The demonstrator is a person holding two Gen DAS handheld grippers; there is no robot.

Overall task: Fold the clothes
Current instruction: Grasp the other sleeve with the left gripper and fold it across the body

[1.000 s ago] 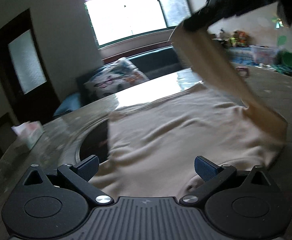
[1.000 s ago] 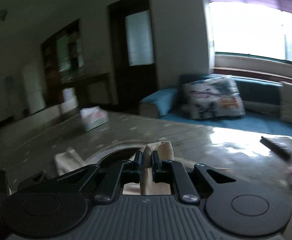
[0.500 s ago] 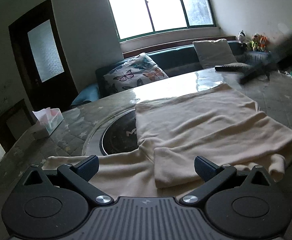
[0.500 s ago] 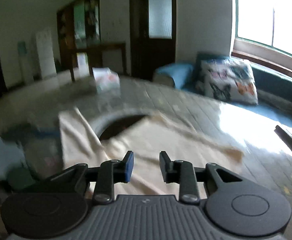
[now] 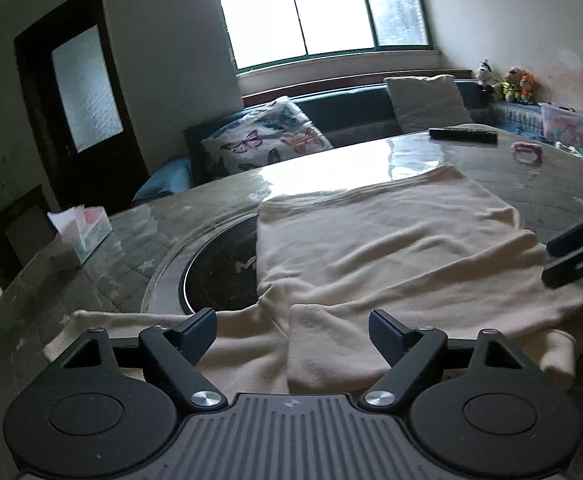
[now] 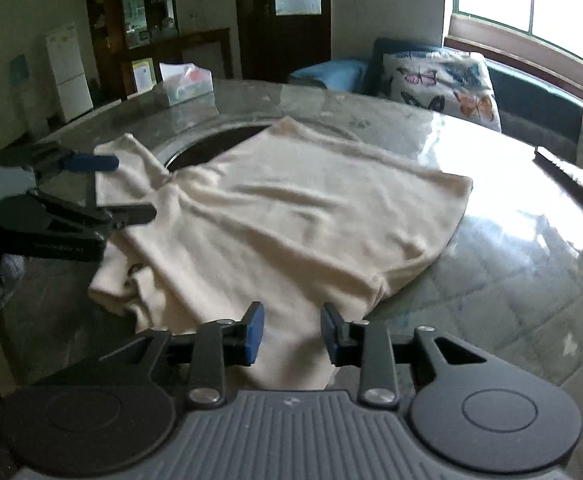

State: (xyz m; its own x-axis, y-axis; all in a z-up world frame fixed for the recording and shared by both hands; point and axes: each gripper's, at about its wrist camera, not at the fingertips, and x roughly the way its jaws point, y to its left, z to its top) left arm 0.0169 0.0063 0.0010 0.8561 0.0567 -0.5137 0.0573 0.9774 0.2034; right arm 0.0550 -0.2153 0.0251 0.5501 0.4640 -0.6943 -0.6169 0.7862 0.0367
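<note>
Cream shirt (image 5: pixel 387 248) half folded beside round burner (image 5: pixel 219 268). Left gripper (image 5: pixel 291 332) wide open, right gripper (image 6: pixel 291 330) part open (both empty). Pinch remaining sleeve (image 5: pixel 131 332) near cuff, fold inward evenly.

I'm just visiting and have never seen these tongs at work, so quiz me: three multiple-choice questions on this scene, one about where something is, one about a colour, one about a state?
1. Where is the tissue box?
A. on the sofa
B. on the table
C. on the garment

2. What colour is the garment?
A. cream
B. red
C. navy

3. How are the right tongs?
A. shut on cloth
B. open, empty
C. holding a remote

Answers: 1 B, it stands on the stone table beyond the cloth. 2 A, the knit is pale cream. 3 B, the pads stand apart with nothing gripped; the left tongs are open too.
</note>
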